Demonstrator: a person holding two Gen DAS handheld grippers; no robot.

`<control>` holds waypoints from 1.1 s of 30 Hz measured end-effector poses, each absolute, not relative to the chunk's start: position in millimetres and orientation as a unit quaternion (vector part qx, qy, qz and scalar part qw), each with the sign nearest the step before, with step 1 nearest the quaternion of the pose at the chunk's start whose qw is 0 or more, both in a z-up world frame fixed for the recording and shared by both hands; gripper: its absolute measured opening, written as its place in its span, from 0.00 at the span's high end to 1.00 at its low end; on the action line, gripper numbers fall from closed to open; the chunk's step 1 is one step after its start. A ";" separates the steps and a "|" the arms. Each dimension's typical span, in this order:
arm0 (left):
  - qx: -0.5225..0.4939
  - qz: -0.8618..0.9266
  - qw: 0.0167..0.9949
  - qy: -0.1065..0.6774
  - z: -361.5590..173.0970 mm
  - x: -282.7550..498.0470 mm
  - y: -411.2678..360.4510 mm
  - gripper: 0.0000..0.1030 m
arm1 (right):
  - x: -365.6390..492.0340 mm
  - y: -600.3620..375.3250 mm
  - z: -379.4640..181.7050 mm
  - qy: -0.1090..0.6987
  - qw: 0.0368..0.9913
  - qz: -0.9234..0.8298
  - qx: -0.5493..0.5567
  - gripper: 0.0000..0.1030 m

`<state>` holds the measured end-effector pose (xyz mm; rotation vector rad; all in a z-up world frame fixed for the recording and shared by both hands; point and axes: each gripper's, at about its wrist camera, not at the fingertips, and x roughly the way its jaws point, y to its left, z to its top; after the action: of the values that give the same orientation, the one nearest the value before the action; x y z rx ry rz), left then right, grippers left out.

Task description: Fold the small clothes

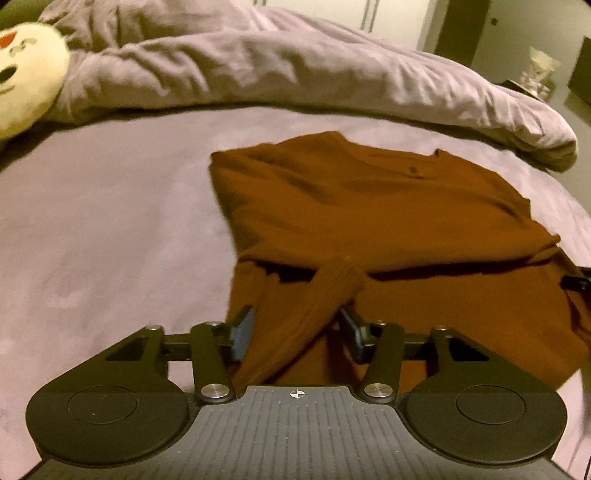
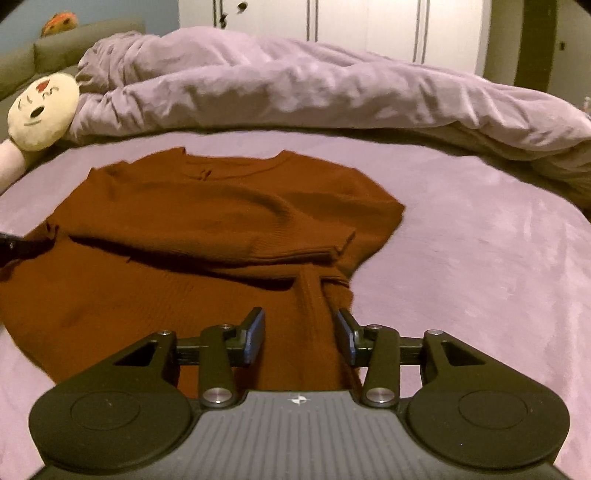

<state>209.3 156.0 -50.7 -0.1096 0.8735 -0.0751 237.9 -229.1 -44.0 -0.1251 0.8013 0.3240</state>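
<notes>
- Ribbed grey housing and two round black discs fill the bottom of both views, with black linkage arms reaching forward to blue-padded fingers.
- Left claw (image 1: 295,334), low centre of its frame, stands apart; a ribbed sleeve of the rust-brown sweater (image 1: 369,206) runs between the pads, which do not press on it.
- Right claw (image 2: 301,336), low centre of its frame, also stands apart, with a narrow ribbed band of the same sweater (image 2: 207,221) lying between the pads, unpinched.
- That sweater is a fine-ribbed knit spread flat on the bed (image 1: 110,221), its upper part folded over so a straight edge crosses the middle.
- Bed cover is a soft, mauve, suede-like fabric, smooth and slightly mottled.
- Only the left view shows a small button at the neckline, and the other claw's black tip at its right edge; the right view shows a black tip at its left edge.
- Beyond lies a crumpled mauve duvet (image 2: 295,92), puffy and creased.
- Cream round plush toy (image 2: 42,110) rests at upper left.
- White wardrobe doors (image 2: 369,26) stand behind, clearest in the right view.
</notes>
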 end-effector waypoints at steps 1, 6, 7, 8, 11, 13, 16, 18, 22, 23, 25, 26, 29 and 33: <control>-0.044 -0.039 0.904 0.423 -49.8 209.6 153.5 0.57 | 239.3 -228.4 -45.8 0.390 0.905 0.157 -0.059 0.63; -0.029 -0.063 0.907 0.416 -42.2 209.1 143.7 0.74 | 240.4 -229.5 -47.9 0.389 0.905 0.160 -0.059 0.77; -0.026 -0.066 0.905 0.419 -43.4 211.2 141.5 0.75 | 240.2 -229.9 -47.9 0.388 0.906 0.159 -0.061 0.80; -0.023 -0.066 0.903 0.424 -45.4 213.3 139.6 0.75 | 240.1 -230.6 -48.1 0.388 0.905 0.160 -0.063 0.82; -0.020 -0.064 0.895 0.441 -54.2 221.0 134.9 0.73 | 241.1 -231.8 -48.4 0.389 0.906 0.158 -0.062 0.84; -0.018 -0.062 0.893 0.445 -57.8 224.1 131.6 0.68 | 242.7 -230.0 -48.9 0.391 0.905 0.151 -0.068 0.84; -0.013 -0.062 0.894 0.444 -58.8 227.8 127.4 0.67 | 245.7 -226.9 -49.7 0.392 0.905 0.147 -0.074 0.83; -0.009 -0.059 0.894 0.445 -57.8 227.7 126.7 0.85 | 245.2 -223.5 -49.5 0.388 0.906 0.147 -0.084 0.86; -0.008 -0.059 0.897 0.438 -50.7 222.1 131.6 0.92 | 236.1 -219.9 -41.1 0.371 0.909 0.161 -0.097 0.94; -0.009 -0.058 0.898 0.435 -48.4 220.2 133.2 0.93 | 232.4 -219.2 -37.1 0.364 0.911 0.164 -0.100 0.94; -0.023 -0.056 0.903 0.424 -41.2 215.7 137.8 0.93 | 226.1 -217.7 -29.0 0.351 0.915 0.168 -0.103 0.94; -0.033 -0.055 0.906 0.418 -36.3 213.3 140.0 0.93 | 222.4 -218.1 -23.5 0.342 0.919 0.169 -0.099 0.95; -0.051 -0.048 0.918 0.391 -15.8 206.3 145.0 0.93 | 215.8 -217.9 -8.9 0.323 0.926 0.176 -0.092 0.95; -0.060 -0.040 0.934 0.351 14.7 203.6 150.7 0.93 | 215.1 -214.8 7.5 0.302 0.932 0.180 -0.087 0.95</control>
<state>203.6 150.7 14.7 -0.1224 0.7181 -0.0828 215.1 -214.8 7.5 -0.1790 0.6178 0.3678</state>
